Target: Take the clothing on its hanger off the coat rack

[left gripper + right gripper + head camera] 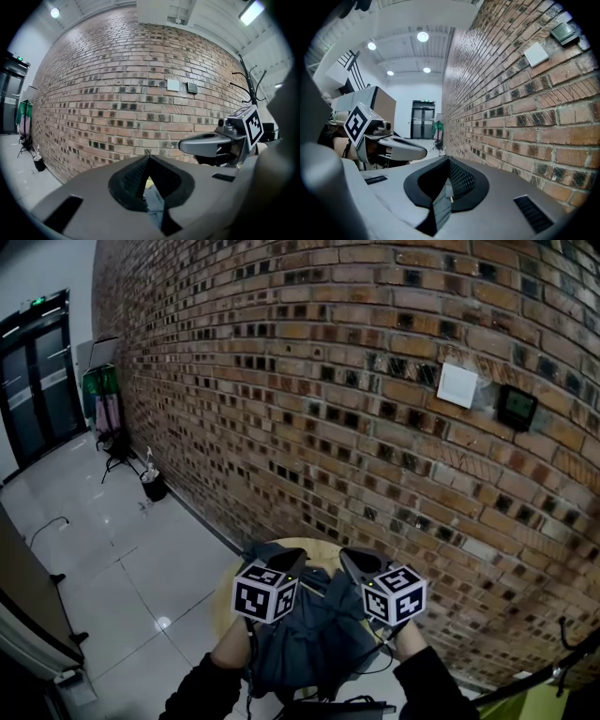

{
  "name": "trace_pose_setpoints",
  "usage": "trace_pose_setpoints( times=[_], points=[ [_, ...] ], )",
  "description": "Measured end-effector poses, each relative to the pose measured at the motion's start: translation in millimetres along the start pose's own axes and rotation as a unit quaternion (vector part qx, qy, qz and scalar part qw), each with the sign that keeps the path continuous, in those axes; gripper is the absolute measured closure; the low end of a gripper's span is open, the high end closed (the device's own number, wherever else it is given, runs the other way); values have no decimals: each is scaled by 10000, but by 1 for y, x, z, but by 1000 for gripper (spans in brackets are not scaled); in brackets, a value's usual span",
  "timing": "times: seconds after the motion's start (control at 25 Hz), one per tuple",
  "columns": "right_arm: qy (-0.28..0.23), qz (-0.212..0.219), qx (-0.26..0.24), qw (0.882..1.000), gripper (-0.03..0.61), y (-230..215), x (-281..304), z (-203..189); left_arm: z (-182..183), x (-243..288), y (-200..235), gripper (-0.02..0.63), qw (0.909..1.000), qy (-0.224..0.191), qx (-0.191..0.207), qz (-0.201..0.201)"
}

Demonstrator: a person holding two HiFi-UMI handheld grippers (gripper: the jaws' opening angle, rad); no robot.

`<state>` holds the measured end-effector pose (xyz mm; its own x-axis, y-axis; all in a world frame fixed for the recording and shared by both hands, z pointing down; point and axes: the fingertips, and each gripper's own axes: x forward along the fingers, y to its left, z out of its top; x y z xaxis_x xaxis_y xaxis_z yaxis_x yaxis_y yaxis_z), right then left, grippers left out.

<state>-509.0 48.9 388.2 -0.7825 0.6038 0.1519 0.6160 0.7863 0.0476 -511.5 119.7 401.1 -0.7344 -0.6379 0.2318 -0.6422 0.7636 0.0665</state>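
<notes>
Only the head view is showing the dark garment (314,638) draping a round table (281,546); left gripper (149,159) and right gripper (448,161) are each clamping its fabric.

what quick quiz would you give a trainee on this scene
1. True or false: the dark garment is hanging on a coat rack.
2. What stands behind the round table? A) brick wall B) window C) shelf
3. Fill in: the left gripper and the right gripper are both shut on ____.
Key: 1 false; 2 A; 3 the garment.
</notes>
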Motion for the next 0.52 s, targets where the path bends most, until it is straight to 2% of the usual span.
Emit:
trace_pose_setpoints(
  times=[0.52],
  points=[
    [-17, 78, 72, 9999, 594, 5, -6, -2, -2, -3, -8, 623, 10000, -9, -20, 3]
  ],
)
